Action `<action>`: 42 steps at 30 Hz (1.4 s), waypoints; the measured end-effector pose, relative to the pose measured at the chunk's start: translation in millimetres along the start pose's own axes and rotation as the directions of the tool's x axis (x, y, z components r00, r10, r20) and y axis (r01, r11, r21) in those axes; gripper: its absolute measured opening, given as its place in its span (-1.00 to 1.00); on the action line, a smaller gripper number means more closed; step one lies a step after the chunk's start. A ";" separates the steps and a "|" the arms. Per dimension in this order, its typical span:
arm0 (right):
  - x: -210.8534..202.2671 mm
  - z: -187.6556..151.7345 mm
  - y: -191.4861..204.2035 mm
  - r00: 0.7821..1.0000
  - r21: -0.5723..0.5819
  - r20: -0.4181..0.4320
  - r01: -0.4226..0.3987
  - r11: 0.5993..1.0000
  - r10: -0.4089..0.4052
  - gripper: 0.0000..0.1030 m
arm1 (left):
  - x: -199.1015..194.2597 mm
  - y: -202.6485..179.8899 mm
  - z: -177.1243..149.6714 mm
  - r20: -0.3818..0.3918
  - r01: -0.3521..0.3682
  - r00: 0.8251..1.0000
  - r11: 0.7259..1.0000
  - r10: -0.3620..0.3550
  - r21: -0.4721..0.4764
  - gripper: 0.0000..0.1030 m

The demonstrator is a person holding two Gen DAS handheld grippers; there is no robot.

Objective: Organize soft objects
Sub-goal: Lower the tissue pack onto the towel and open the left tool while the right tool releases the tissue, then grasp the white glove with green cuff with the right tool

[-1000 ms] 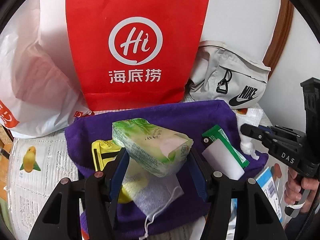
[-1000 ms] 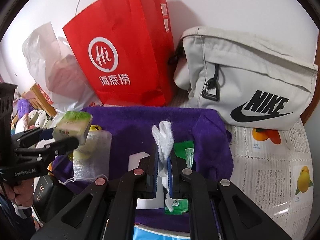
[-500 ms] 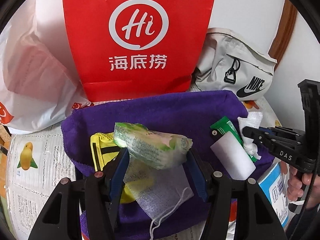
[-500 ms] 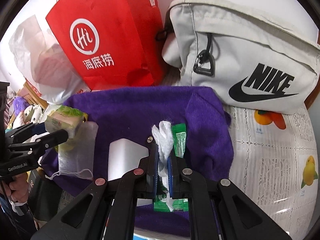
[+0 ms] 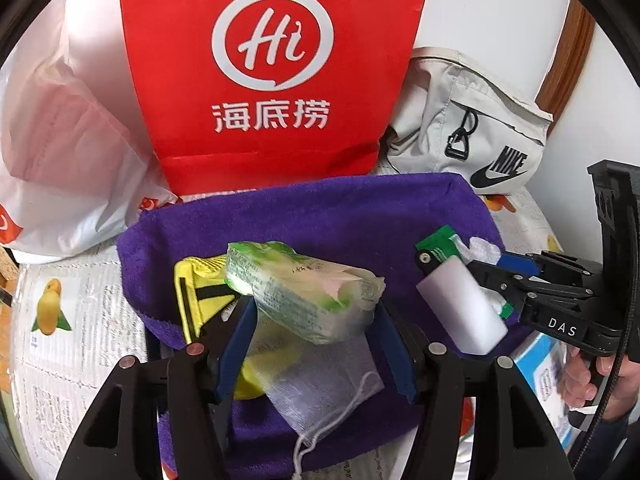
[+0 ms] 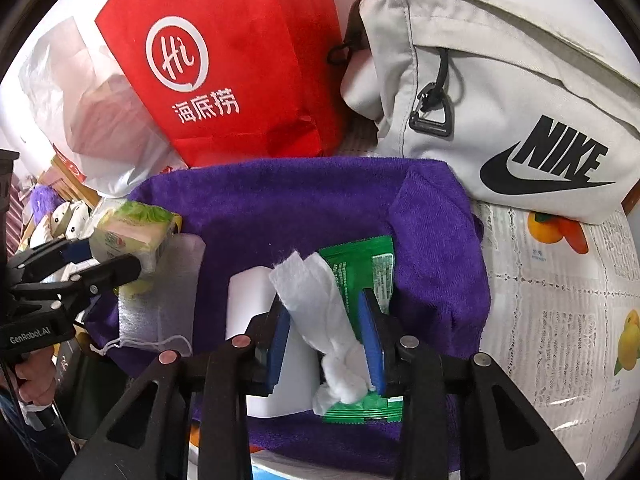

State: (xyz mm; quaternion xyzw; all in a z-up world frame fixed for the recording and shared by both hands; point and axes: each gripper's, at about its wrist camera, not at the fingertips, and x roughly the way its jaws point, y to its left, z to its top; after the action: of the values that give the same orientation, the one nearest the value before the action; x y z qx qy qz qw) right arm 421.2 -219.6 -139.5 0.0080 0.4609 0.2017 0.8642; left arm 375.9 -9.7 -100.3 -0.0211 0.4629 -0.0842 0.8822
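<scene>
tissue pack gripped over purple towel, white wipe let loose

a green soft plastic pack of tissues [image 5: 304, 288] is clamped between the blue pads of the left gripper [image 5: 316, 332], whose jaws stand about half open around it. the pack is held just above a purple terry towel [image 5: 320, 216] spread on a newspaper-print table cover [image 6: 560, 320]. under the pack, on the towel, a yellow flat packet [image 5: 196, 292] and a sheer white drawstring pouch [image 5: 320, 392] are seen.

the jaws of the right gripper [image 6: 326, 336] have just been opening and now stand partly apart. a crumpled white wipe [image 6: 320, 304] is seen between the pads, lying on a green foil sachet [image 6: 360, 264] on the towel; whether one pad is touched by it cannot be told. a white rectangular block [image 6: 248, 300] lies just beside the sachet.

behind the towel a red paper bag with a white "hi" logo [image 5: 272, 72], a translucent white plastic bag [image 5: 68, 140] and a light grey fabric nike bag [image 6: 500, 100] are stood.
</scene>
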 end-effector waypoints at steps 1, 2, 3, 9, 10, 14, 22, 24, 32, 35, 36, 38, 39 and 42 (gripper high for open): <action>-1.3 0.4 0.5 1.000 0.000 0.003 -0.003 1.000 0.003 -0.23 | -0.3 -0.3 0.1 -0.002 0.006 1.000 1.000 -0.006 -0.003 0.30; -2.8 0.7 0.4 1.000 0.000 0.007 -0.003 1.000 0.003 -0.17 | -1.5 -1.1 0.1 0.002 0.010 1.000 1.000 -0.010 -0.004 0.32; -5.5 1.1 0.1 1.000 0.001 0.017 -0.001 1.000 0.001 -0.15 | -3.0 -2.3 0.4 0.004 0.008 1.000 1.000 -0.008 -0.002 0.37; -21.4 3.4 0.4 0.998 0.004 0.058 -0.015 1.000 0.015 0.04 | -13.7 -4.9 2.0 0.021 -0.003 1.000 1.000 0.003 0.002 0.40; -21.8 3.3 2.1 0.998 -0.006 0.058 -0.013 1.000 0.013 0.19 | -15.6 -4.8 2.5 0.023 -0.005 1.000 1.000 0.004 0.001 0.40; -18.5 4.4 4.9 0.998 -0.022 0.049 0.027 0.999 -0.026 0.27 | -23.8 -5.8 3.6 0.033 -0.016 0.999 1.000 0.015 0.010 0.40; -5.7 -0.8 11.2 0.999 -0.057 -0.022 0.030 0.998 -0.031 0.46 | -35.3 -2.9 5.4 0.054 -0.011 0.998 1.000 0.011 0.005 0.40; -6.5 -2.0 13.3 1.000 -0.063 -0.024 0.015 0.998 -0.017 0.46 | -38.0 -2.0 5.7 0.059 -0.011 0.998 1.000 0.010 0.003 0.40; -38.5 -10.6 32.0 0.999 -0.080 0.048 0.023 0.997 -0.019 0.46 | -63.9 -4.5 2.2 0.096 -0.036 0.995 0.999 0.036 0.002 0.40; -59.9 -30.4 46.4 0.996 -0.093 0.089 0.002 0.996 0.007 0.46 | -79.4 -1.1 -11.0 0.114 -0.027 0.993 1.000 0.028 -0.008 0.40; -65.8 -39.3 51.7 0.995 -0.103 0.094 -0.011 0.995 0.020 0.46 | -83.0 0.8 -17.5 0.106 -0.026 0.994 1.000 0.027 -0.010 0.40; -76.9 -61.5 65.1 0.993 -0.123 0.106 -0.031 0.992 0.044 0.46 | -90.9 6.7 -30.8 0.104 -0.030 0.994 0.999 0.032 -0.022 0.40; -78.8 -71.5 73.6 0.993 -0.133 0.105 -0.037 0.990 0.052 0.46 | -95.8 11.9 -38.9 0.105 -0.032 0.994 0.999 0.036 -0.037 0.40; -79.5 -98.2 98.4 0.993 -0.141 0.085 -0.066 0.988 0.078 0.46 | -108.6 28.7 -61.3 0.107 -0.015 0.994 0.996 0.025 -0.091 0.40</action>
State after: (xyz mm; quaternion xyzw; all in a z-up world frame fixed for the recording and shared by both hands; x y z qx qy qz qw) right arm 269.8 -174.5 -113.2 -0.0261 0.4058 0.2638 0.8747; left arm 268.8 39.4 -50.3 -0.0610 0.4178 -0.0531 0.9049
